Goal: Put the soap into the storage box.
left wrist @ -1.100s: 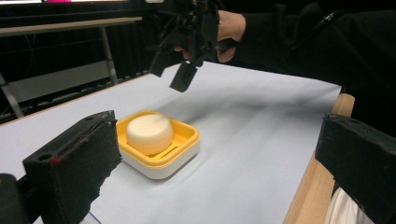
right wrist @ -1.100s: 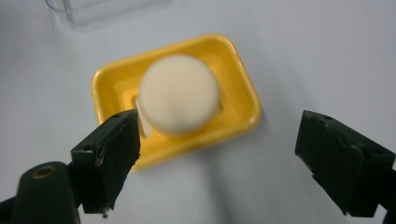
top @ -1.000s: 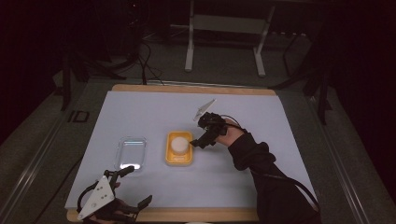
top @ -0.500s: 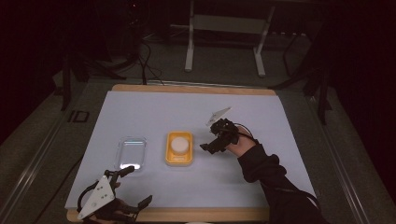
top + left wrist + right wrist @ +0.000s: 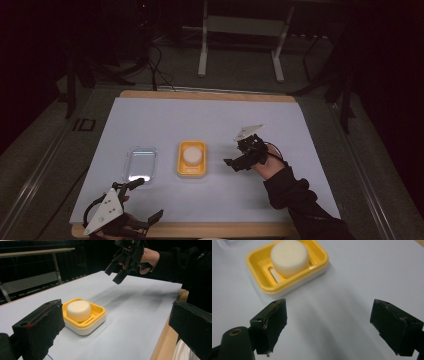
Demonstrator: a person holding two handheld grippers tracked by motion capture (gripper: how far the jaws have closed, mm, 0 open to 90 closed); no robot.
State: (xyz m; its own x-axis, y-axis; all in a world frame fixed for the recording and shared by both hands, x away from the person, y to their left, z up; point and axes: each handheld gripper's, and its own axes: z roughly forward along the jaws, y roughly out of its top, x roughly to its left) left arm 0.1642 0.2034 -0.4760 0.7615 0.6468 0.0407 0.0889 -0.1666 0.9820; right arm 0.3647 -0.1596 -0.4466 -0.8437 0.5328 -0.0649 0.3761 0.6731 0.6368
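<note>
Left to right across the tabletop [image 5: 165, 115]. My left hand-held gripper [image 5: 134, 206] sits at the near left edge, jaws apart, nothing between them. Just beyond it lies a clear lid [image 5: 140, 163], flat on the white sheet. Right of the lid, not touching it: yellow soap dish [image 5: 192, 158] with the round white soap [image 5: 192, 154] seated in its well. Further right, my right hand-held gripper [image 5: 235, 164] hovers beside the dish, jaws spread wide and empty, pointed toward it.

Risks, as I judge them: the lid is thin and lies flat, so my left jaws may skid over it or push it away rather than lift it. The dish looks light; a nudge from my right gripper could slide it or tip the soap out.

The high view gives the lid and the spacing. The right gripper view shows the slot in the dish floor beneath the soap [image 5: 289, 256]; the left gripper view shows the dish's white base [image 5: 86, 328] and my right hand-held gripper [image 5: 117, 272] raised above the sheet.
</note>
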